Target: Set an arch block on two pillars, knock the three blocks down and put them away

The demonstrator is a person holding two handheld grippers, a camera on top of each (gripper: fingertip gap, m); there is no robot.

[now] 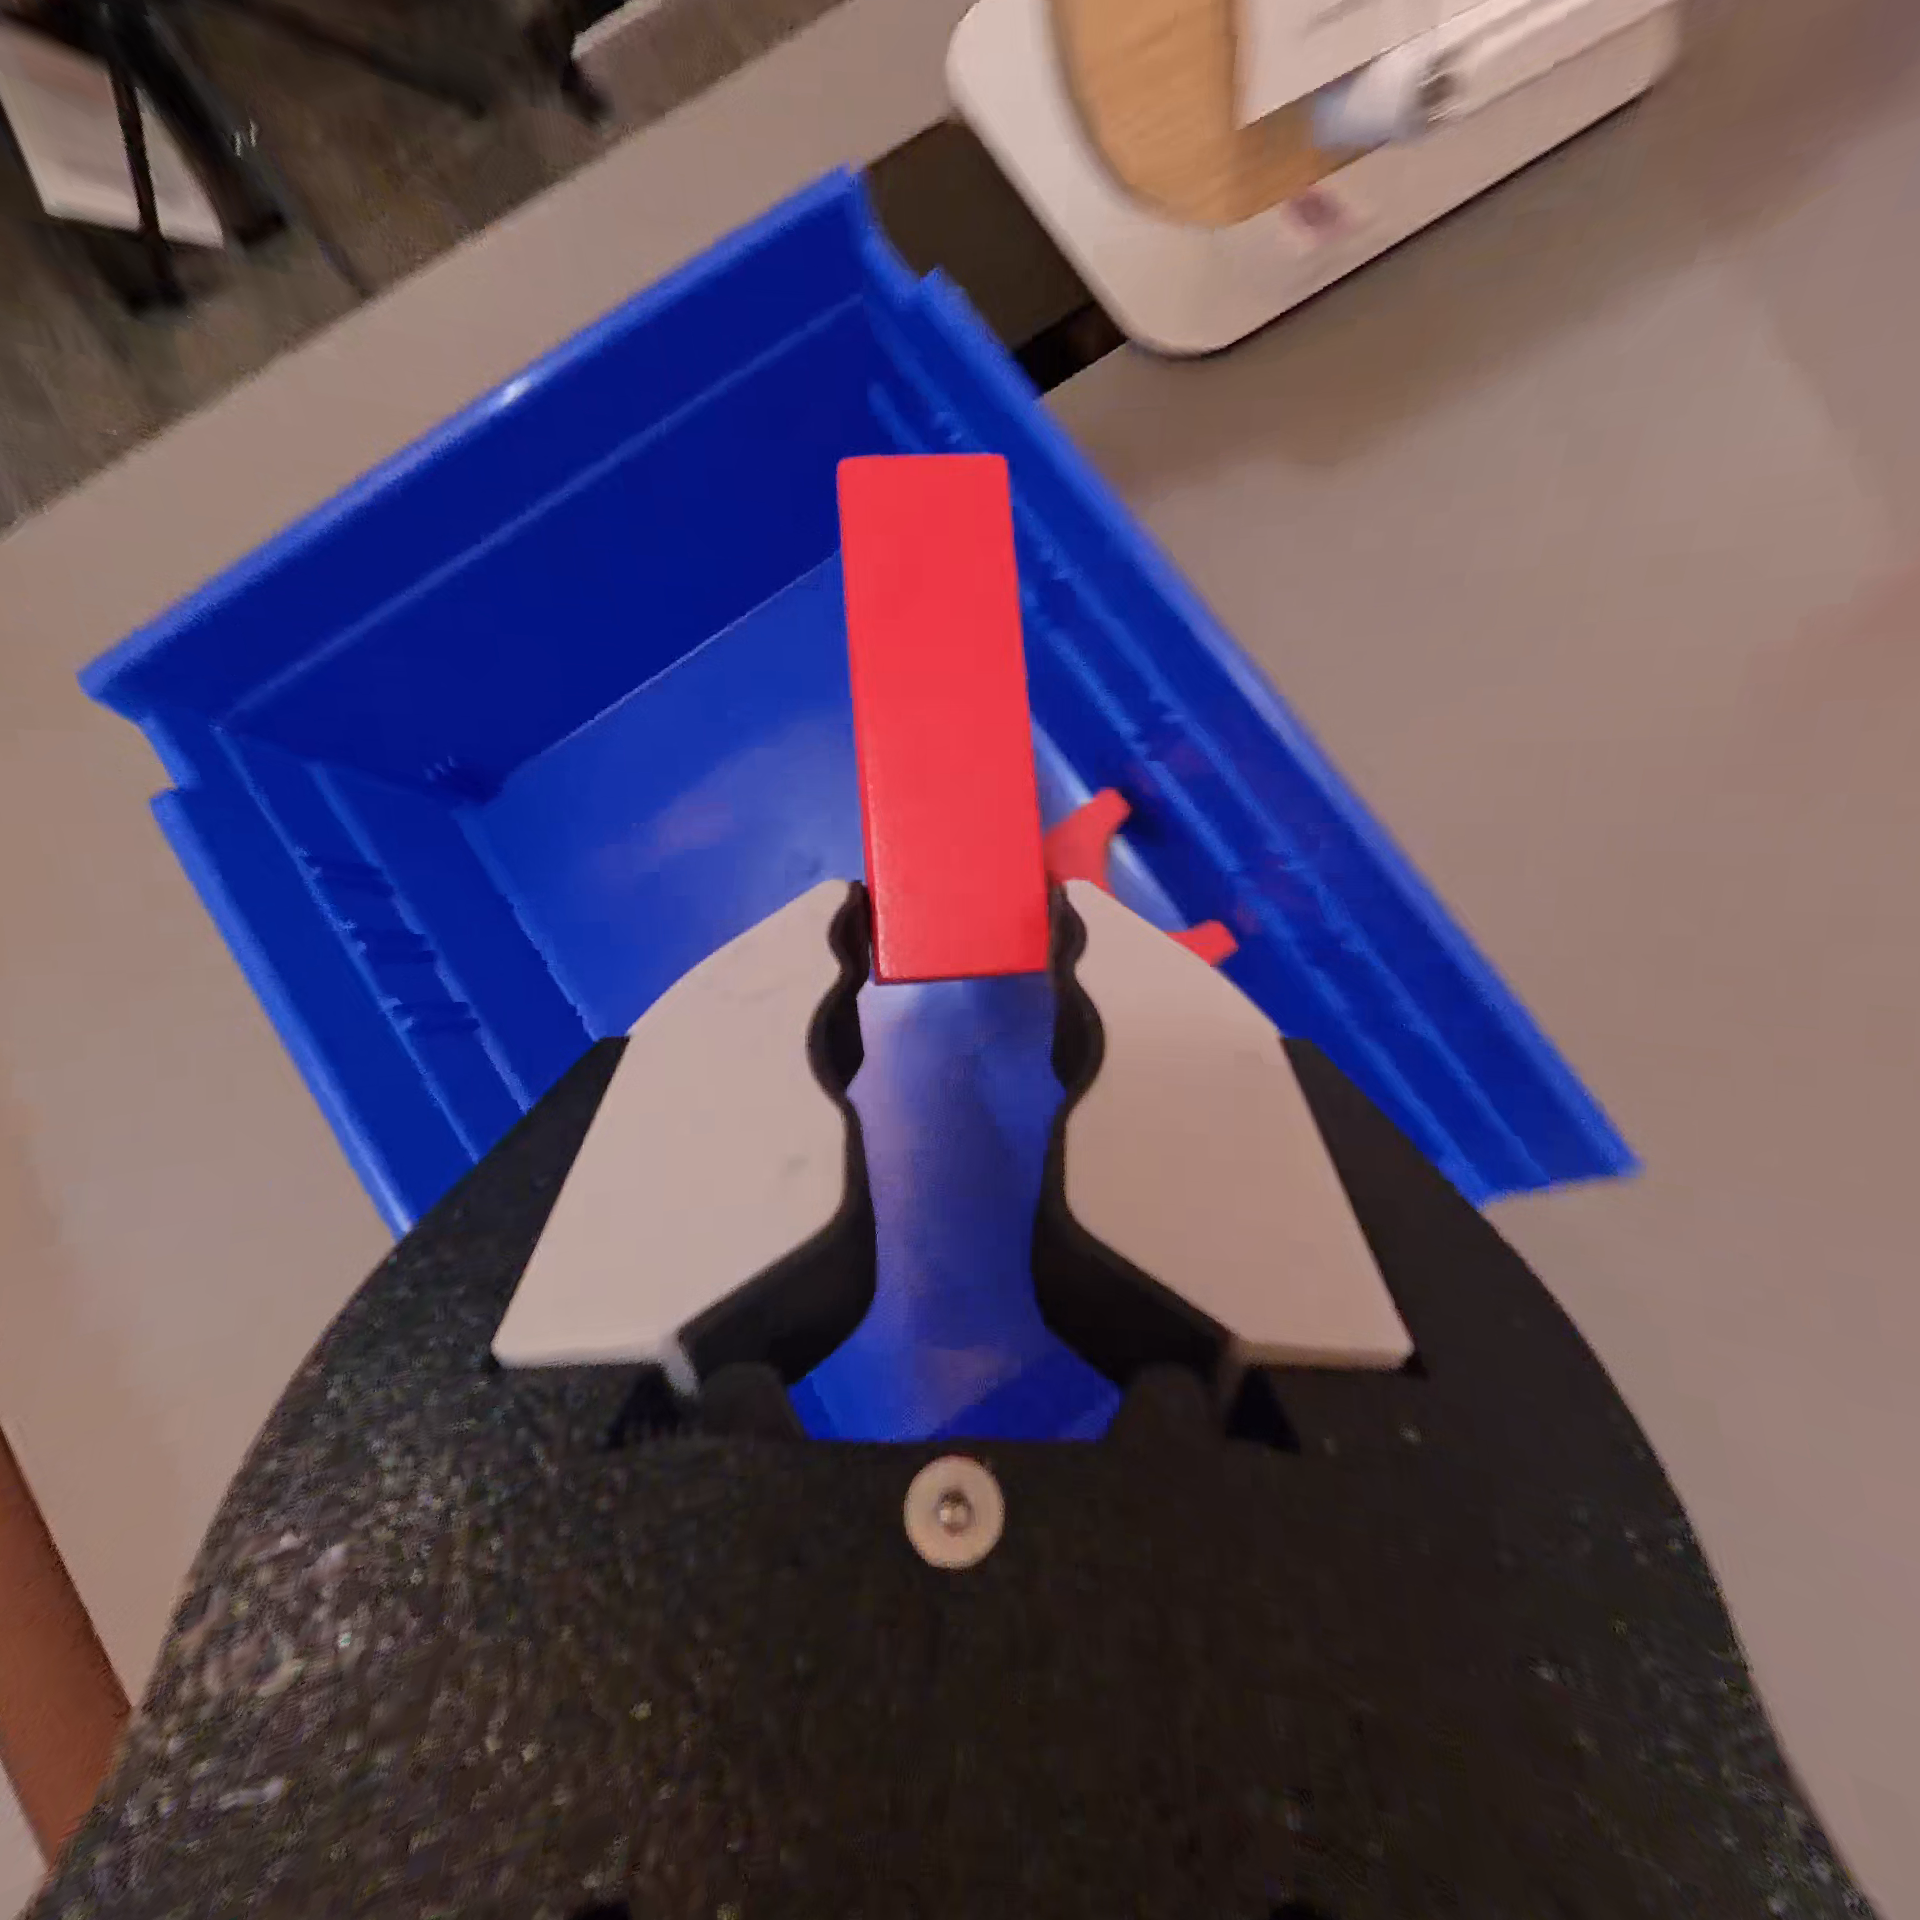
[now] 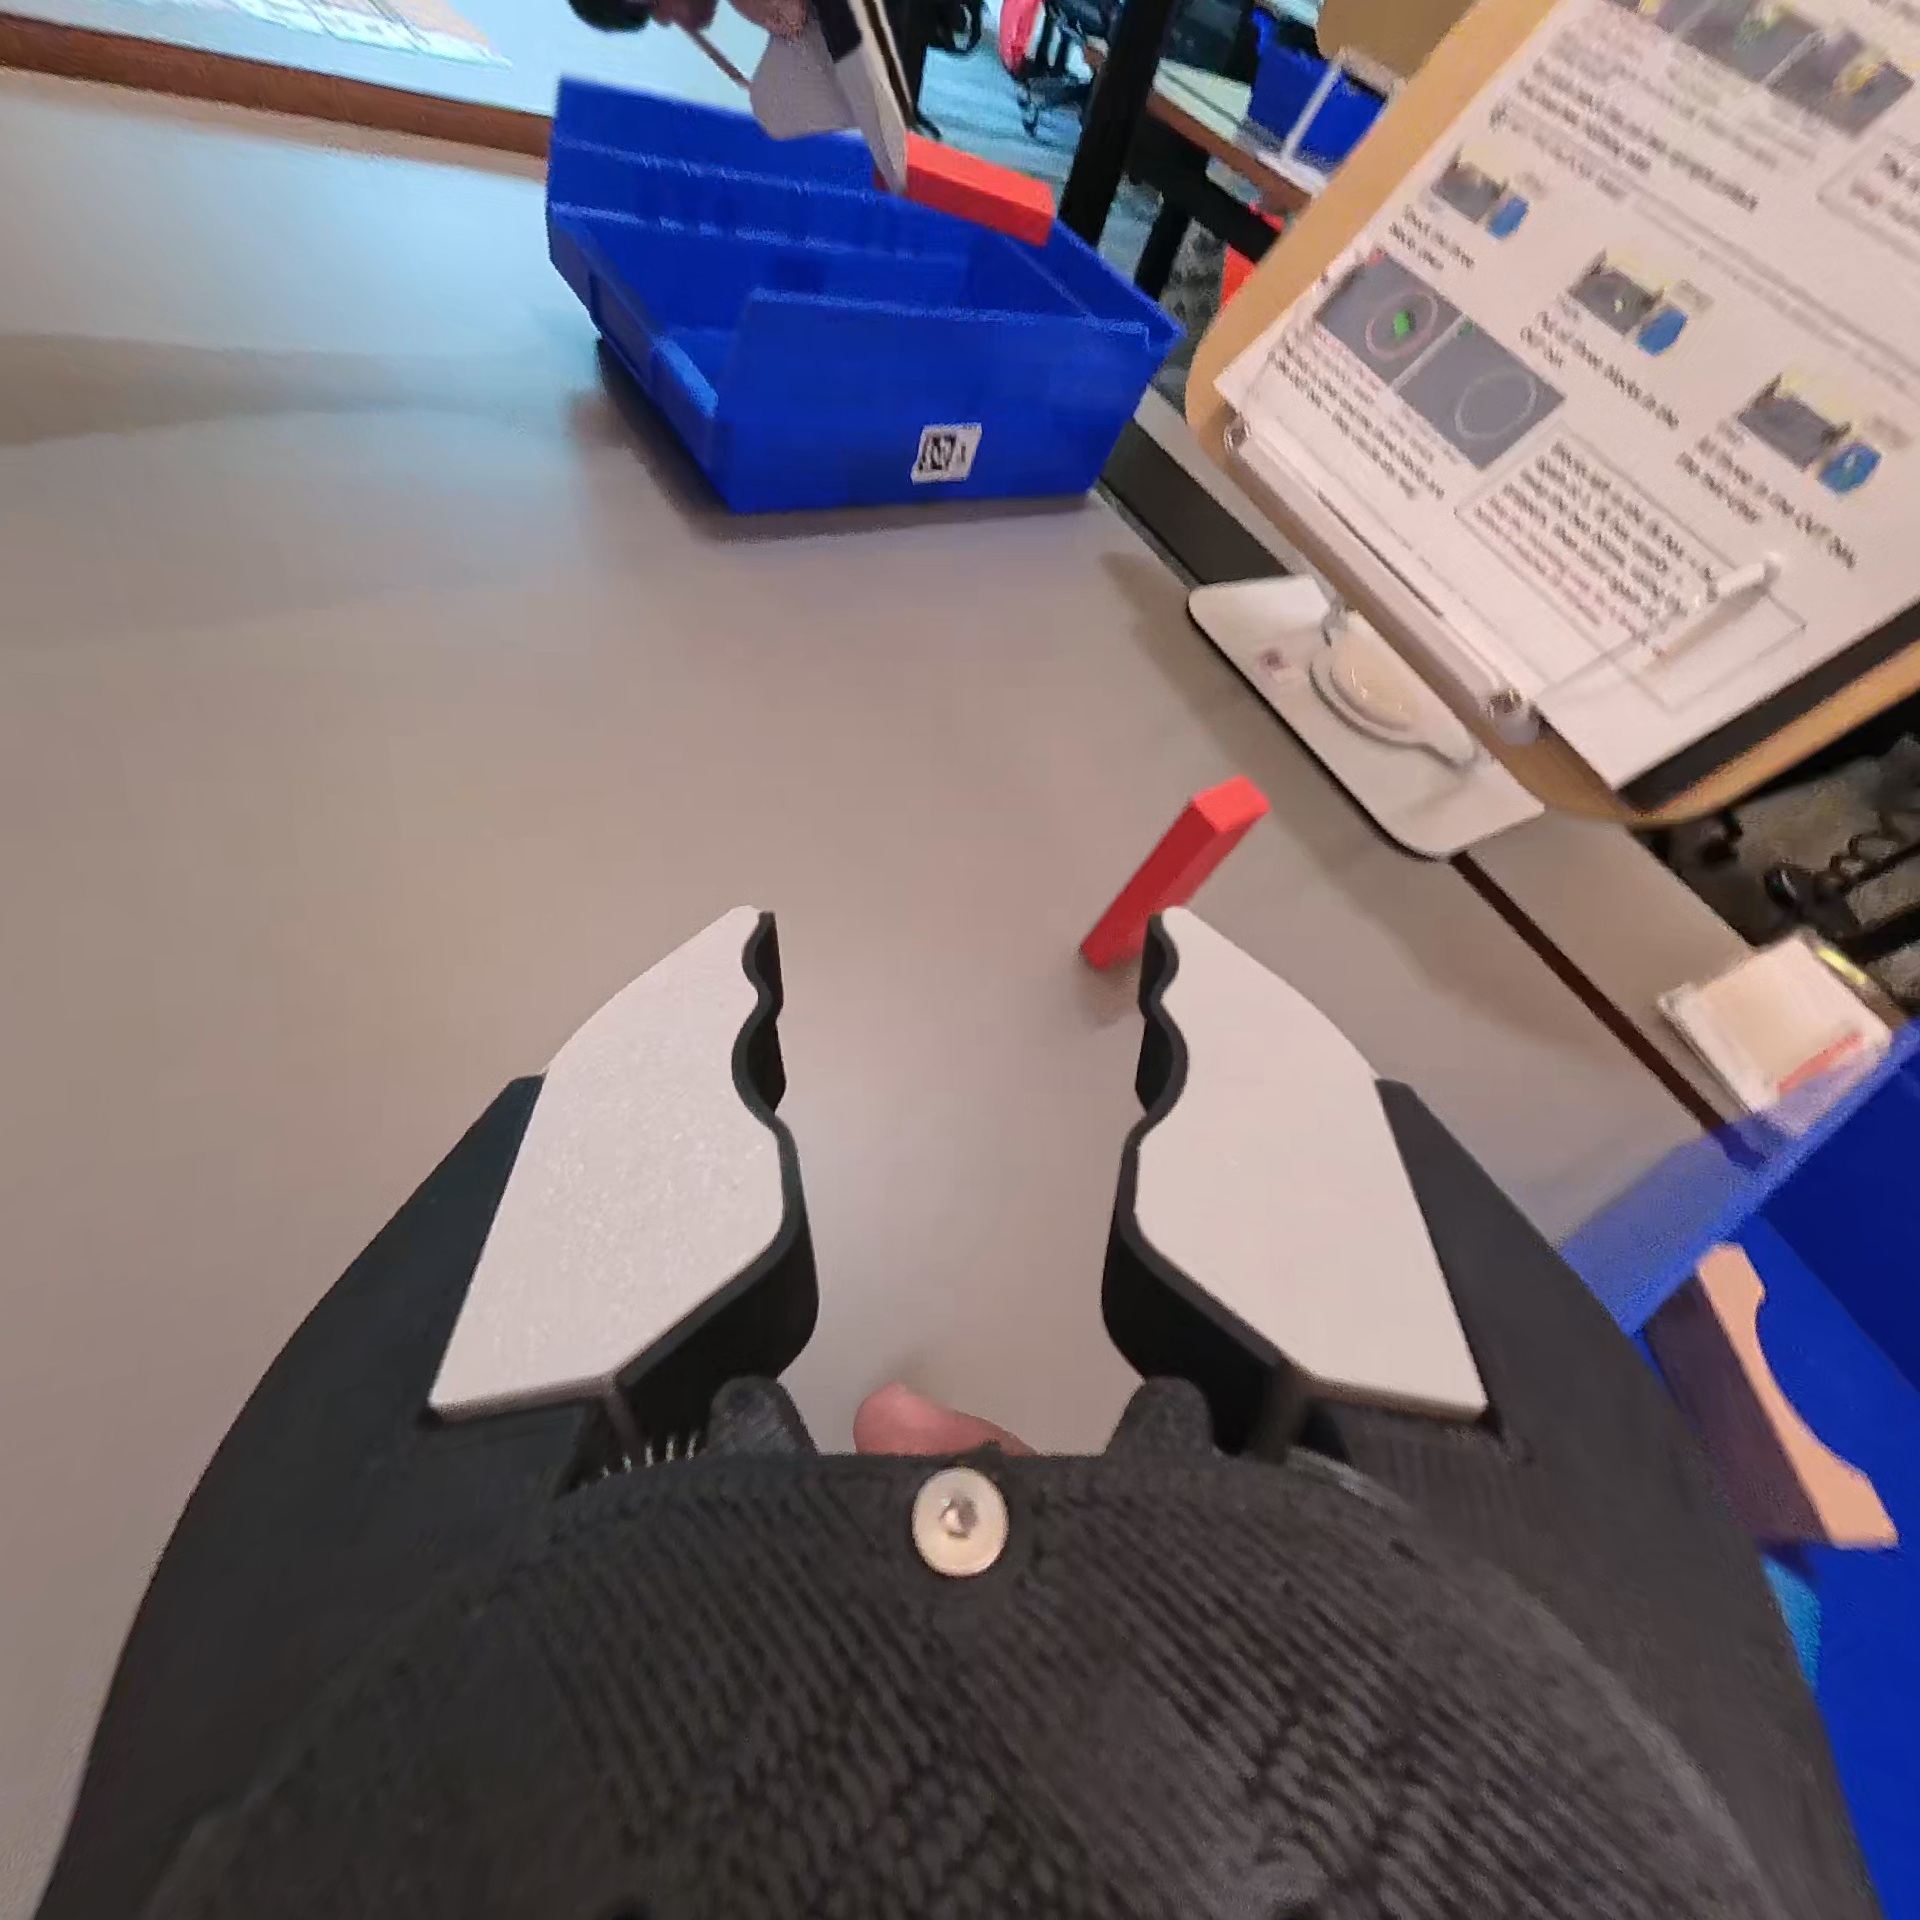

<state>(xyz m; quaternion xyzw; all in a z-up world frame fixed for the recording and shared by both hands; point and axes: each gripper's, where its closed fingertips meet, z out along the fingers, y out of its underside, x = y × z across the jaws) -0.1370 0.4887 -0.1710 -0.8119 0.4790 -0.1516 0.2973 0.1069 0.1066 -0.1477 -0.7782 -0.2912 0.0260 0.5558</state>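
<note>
Red block (image 1: 945,717): clamped at one short end in my left hand-held gripper (image 1: 961,930), the rest jutting forward over the blue bin (image 1: 582,540) near the tabletop's far edge. Looks rigid, light, smooth-faced; an end grip could let it pivot, mid-length seems surer. Right hand-held gripper (image 2: 961,945) fingers apart, empty, over bare tabletop (image 2: 364,727); second red block (image 2: 1179,868) lies flat just beside its right fingertip.
</note>
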